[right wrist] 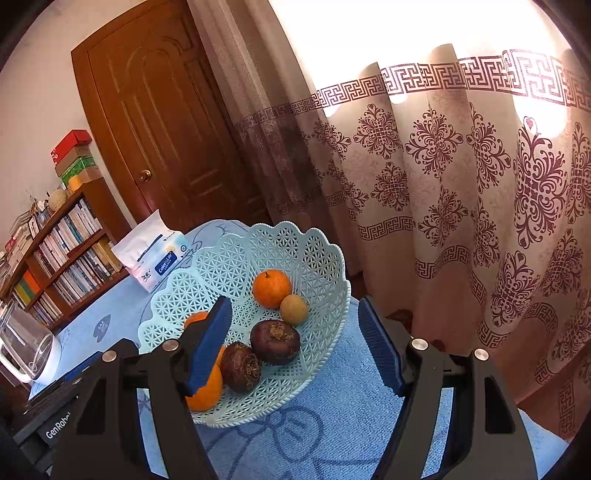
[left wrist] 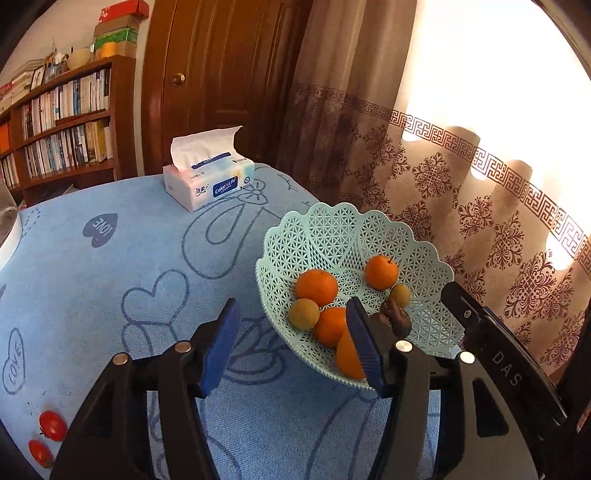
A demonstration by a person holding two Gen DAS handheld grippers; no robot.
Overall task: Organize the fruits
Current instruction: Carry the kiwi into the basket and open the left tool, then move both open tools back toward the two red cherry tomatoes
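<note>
Red cherry tomatoes (left wrist: 53, 425) sit near-left on our blue cloth (left wrist: 110, 295), well apart from the basket (left wrist: 332, 229). They look soft and slick, so we'd pinch gently across the middle. Left gripper (left wrist: 291, 347) half open, right gripper (right wrist: 295, 347) wide, both empty

A lived-in room of a home, part sitting room, part study.

A panelled wooden door (right wrist: 166, 122) with a brass knob (left wrist: 177, 79) stands beside a wooden bookcase (left wrist: 66, 125) packed with books, with boxes (left wrist: 120, 29) stacked on top. Patterned curtains (right wrist: 461, 177) hang full length with daylight glowing through them. The worktop wears a blue cloth (left wrist: 110, 277) printed with hearts and the word LOVE, and carries a soft pack of tissues (left wrist: 208, 181), a mint-green lattice fruit basket (right wrist: 295, 243) and a glass jug (right wrist: 26, 343).
</note>
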